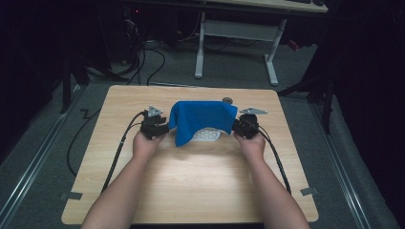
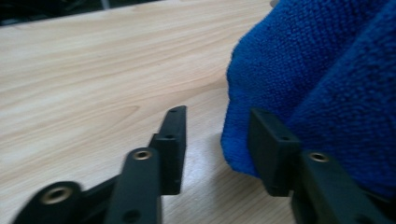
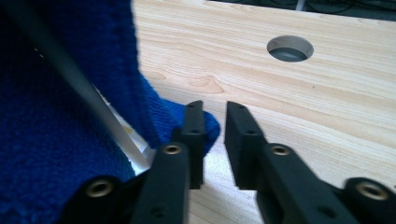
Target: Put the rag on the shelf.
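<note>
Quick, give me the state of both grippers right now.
Left gripper: open, jaws apart, blue cloth against one jaw, nothing clamped.
Right gripper: open, small gap between jaws, cloth beside it, not held.

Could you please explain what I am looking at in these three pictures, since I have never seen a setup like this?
No robot here: a person stands at a light wooden table and holds a hand tool with two black jaws in each hand. The high view looks down from above; the left gripper is at its left, the right gripper at its right. The other two pictures come from small cameras riding on those tools, looking along their jaws.

Between the tools sits a blue terry cloth, draped over a whitish object that I cannot identify. In the left gripper view the jaws stand apart beside the cloth's edge. In the right gripper view the jaws also stand apart, with nothing between them. So neither tool holds the cloth. The round hole is in the tabletop.
</note>
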Available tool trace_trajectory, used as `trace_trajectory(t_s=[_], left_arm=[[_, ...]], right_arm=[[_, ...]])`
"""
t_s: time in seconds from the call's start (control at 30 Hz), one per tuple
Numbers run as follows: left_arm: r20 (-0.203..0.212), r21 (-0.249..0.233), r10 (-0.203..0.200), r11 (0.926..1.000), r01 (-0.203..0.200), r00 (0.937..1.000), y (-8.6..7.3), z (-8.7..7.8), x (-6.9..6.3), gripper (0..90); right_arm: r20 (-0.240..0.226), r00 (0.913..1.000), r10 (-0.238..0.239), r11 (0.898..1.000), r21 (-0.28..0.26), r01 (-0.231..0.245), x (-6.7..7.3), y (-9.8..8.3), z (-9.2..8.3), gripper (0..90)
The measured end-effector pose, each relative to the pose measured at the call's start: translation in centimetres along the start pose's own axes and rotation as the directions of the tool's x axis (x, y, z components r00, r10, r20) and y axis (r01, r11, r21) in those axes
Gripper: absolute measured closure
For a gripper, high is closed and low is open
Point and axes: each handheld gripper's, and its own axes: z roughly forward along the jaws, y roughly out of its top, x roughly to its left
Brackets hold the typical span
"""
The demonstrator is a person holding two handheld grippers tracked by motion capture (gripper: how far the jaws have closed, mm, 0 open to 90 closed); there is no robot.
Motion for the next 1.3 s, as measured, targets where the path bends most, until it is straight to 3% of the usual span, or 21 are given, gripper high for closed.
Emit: trace_trajectory(t_s=[0.27,0.5,0.7,0.93,1.07,1.27,1.3], left_arm=[[-0.040,-0.013,-0.023,0.9997,0.023,0.9989,-0.1,-1.4,0.6,50.4],[-0.043,-0.012,-0.029,0.9995,0.028,0.9986,-0.2,-2.6,0.9,44.8],[-0.066,0.013,-0.001,0.9999,0.002,0.9978,-0.6,-3.4,0.8,41.7],[-0.058,0.003,-0.020,0.9998,0.021,0.9981,-1.1,-4.3,1.0,41.1],[-0.057,0.002,-0.015,0.9999,0.015,0.9983,-1.7,-5.1,1.0,42.2],[-0.026,0.012,-0.018,0.9998,0.018,0.9995,-2.7,-6.5,0.8,44.1],[-0.029,0.011,-0.013,0.9999,0.013,0.9995,-2.9,-6.9,0.7,44.6]], right_arm=[[0.025,0.9996,0.013,1.000,-0.013,-0.013,-0.4,0.3,-0.9,62.2],[0.063,0.9980,0.008,1.000,-0.021,-0.007,-1.0,0.6,-2.0,56.2],[0.075,0.9972,0.005,0.998,-0.067,0.000,-1.5,0.4,-3.3,54.2],[0.087,0.9961,-0.008,0.999,-0.043,0.011,-2.0,-0.2,-4.1,50.3],[0.079,0.9968,-0.006,0.997,-0.071,0.012,-2.1,-0.6,-5.1,49.9],[0.058,0.9973,-0.046,0.998,-0.045,0.049,-1.5,-1.1,-6.6,43.9],[0.053,0.9972,-0.052,0.997,-0.063,0.055,-1.4,-1.4,-7.0,44.8]])
